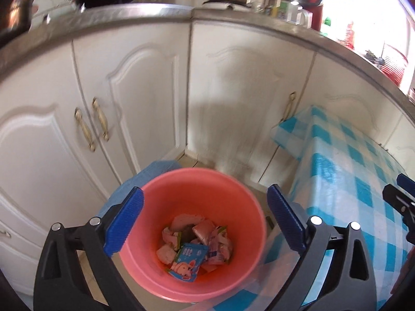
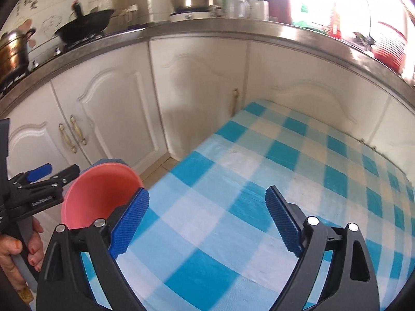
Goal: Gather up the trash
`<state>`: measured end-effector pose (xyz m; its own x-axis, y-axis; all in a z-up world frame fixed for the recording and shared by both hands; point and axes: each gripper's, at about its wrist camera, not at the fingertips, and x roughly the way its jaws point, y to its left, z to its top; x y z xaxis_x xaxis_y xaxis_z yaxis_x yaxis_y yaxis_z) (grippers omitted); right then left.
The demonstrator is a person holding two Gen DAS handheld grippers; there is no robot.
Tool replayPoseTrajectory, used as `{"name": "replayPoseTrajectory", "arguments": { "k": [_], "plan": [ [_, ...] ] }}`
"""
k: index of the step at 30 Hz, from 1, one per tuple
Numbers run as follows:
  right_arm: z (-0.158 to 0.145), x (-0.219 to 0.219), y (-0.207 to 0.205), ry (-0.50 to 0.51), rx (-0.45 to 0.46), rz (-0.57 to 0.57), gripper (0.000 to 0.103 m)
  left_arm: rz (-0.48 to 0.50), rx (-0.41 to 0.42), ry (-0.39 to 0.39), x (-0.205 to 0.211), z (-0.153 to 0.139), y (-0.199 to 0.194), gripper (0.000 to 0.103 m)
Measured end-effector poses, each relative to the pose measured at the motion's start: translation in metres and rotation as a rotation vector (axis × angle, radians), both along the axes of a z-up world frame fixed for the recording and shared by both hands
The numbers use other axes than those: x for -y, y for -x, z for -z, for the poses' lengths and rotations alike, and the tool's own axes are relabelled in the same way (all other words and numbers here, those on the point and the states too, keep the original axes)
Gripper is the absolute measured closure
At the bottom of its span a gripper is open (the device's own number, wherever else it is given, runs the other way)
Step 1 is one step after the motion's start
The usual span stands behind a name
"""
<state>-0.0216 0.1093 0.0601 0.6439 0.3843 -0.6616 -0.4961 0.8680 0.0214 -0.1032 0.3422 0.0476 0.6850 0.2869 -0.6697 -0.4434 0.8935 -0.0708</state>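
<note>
Hovering with jaws spread and empty, the left claw (image 1: 205, 217) is held above the pink bucket (image 1: 233, 272) of wrappers (image 1: 194, 248); the right claw (image 2: 207, 217), equally spread, is held over the checked tabletop (image 2: 259, 155).

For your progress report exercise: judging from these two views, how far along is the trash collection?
Done: wrappers lie in the pink bucket. In hand: nothing; the left hand-held gripper is open above the bucket, and the right hand-held gripper is open over the checked tablecloth. Left: no trash shows on the visible cloth, so little seems to remain.
</note>
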Motion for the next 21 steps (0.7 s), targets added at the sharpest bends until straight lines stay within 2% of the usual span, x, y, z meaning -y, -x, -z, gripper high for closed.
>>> {"name": "replayPoseTrajectory", "arguments": {
  "k": [4, 10, 15, 21],
  "plan": [
    [-0.006, 0.04, 0.002, -0.014, 0.016, 0.092, 0.013, 0.088, 0.064, -0.063, 0.042, -0.027, -0.006, 0.004],
    [-0.027, 0.099, 0.013, -0.041, 0.076, 0.232, 0.013, 0.202, 0.134, -0.1, 0.103, -0.06, -0.012, 0.004],
    [-0.057, 0.155, 0.033, -0.081, 0.165, 0.364, 0.011, 0.285, 0.177, -0.126, 0.156, -0.082, -0.016, 0.004],
    [-0.092, 0.207, 0.066, -0.12, 0.281, 0.486, 0.01, 0.369, 0.235, -0.121, 0.207, -0.109, -0.009, 0.004]
  ]
}}
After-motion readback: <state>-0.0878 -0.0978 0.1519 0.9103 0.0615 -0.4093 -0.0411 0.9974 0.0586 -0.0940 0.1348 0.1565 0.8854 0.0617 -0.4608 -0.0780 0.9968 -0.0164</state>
